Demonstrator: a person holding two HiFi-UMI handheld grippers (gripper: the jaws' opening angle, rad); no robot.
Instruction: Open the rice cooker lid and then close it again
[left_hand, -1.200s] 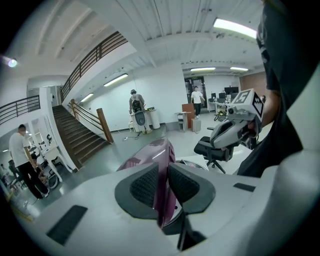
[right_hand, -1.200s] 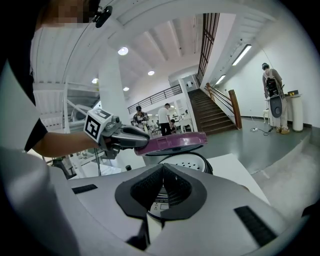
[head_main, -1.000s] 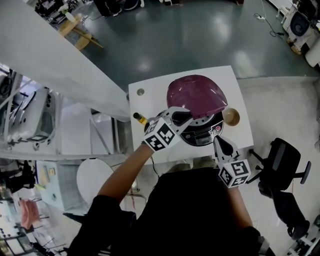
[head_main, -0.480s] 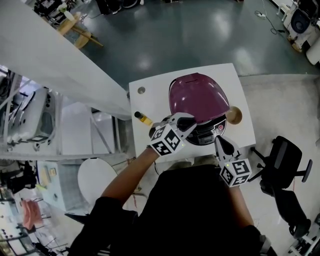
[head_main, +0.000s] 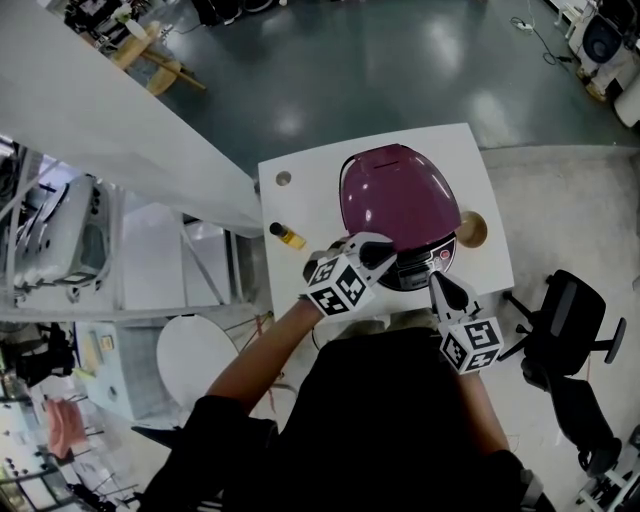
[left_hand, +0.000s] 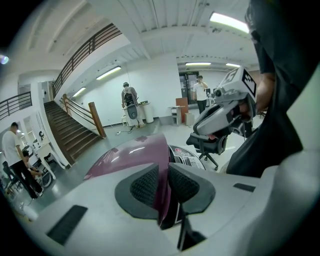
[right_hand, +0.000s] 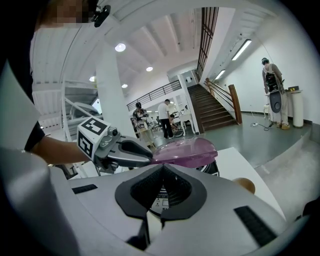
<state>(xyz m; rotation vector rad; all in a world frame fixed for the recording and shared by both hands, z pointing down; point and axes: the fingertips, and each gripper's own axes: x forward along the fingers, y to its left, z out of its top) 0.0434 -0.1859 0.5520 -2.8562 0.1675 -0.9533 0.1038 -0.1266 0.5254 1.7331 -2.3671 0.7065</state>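
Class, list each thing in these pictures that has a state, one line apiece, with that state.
Rice cooker lid: partly open, a gap showing above the cooker body.
Left gripper: shut on the lid's front edge.
Right gripper: shut, empty.
Small bottle: dark cap on.

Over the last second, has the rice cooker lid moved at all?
Yes. The lid, pinched at its front edge by the left gripper, has swung down, closer to the control panel on the cooker's front.
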